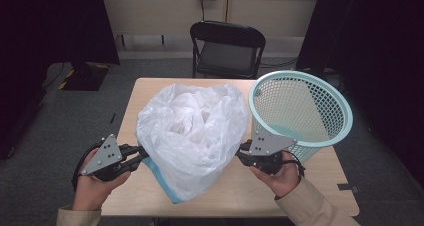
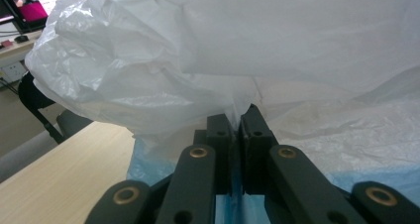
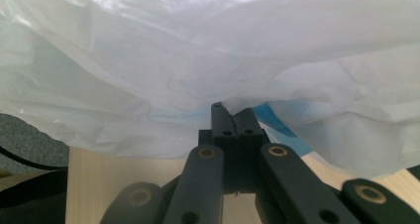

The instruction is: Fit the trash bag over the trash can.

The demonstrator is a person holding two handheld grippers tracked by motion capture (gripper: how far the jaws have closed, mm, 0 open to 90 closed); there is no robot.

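Note:
A large white translucent plastic bag (image 1: pixel 192 136) with a blue edge is puffed up over the middle of the wooden table (image 1: pixel 320 178). My left gripper (image 1: pixel 142 155) is shut on the bag's left side, its jaws pinching the film (image 2: pixel 236 122). My right gripper (image 1: pixel 241 153) is shut on the bag's right side, the jaws closed on a fold (image 3: pixel 230 116). A mint-green mesh wastebasket (image 1: pixel 300 113) lies tilted on the table's right part, its open mouth facing up and toward me, just behind the right gripper.
A black folding chair (image 1: pixel 227 48) stands behind the table's far edge. Dark curtains hang at both sides. Grey carpet surrounds the table. The table's front right corner (image 1: pixel 345 198) is bare wood.

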